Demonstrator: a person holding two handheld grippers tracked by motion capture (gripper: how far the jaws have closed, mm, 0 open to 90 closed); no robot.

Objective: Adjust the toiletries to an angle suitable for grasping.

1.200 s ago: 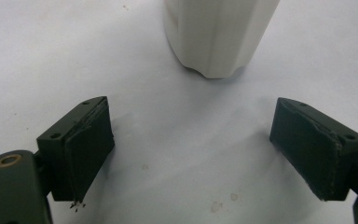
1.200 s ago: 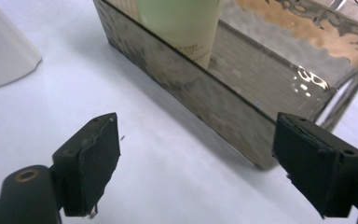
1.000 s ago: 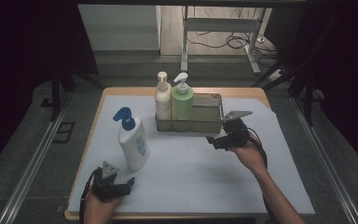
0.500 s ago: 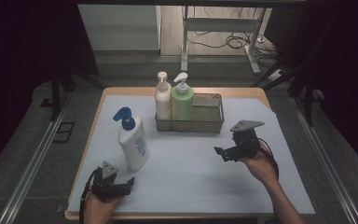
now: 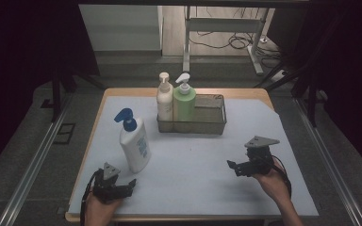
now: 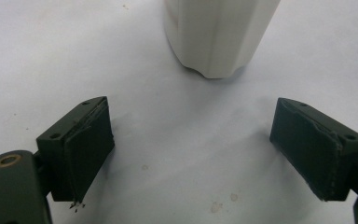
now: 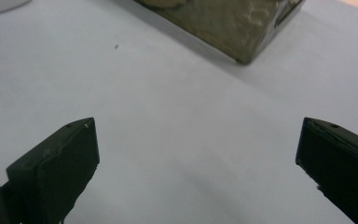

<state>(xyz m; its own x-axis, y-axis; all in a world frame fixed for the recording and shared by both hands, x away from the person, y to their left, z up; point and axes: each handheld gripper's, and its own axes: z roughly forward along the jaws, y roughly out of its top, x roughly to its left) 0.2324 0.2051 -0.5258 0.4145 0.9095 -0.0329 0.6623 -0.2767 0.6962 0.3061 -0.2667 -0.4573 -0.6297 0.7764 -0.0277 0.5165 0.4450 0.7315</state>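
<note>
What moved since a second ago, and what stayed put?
The right gripper pulled back from the wire basket toward the table's near edge, its jaws opening, nothing between them. The left gripper, the blue-pump bottle and the two bottles in the basket stayed put.

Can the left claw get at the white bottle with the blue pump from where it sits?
Probably yes: the left claw is open, and the white bottle stands just ahead with bare table between.
</note>
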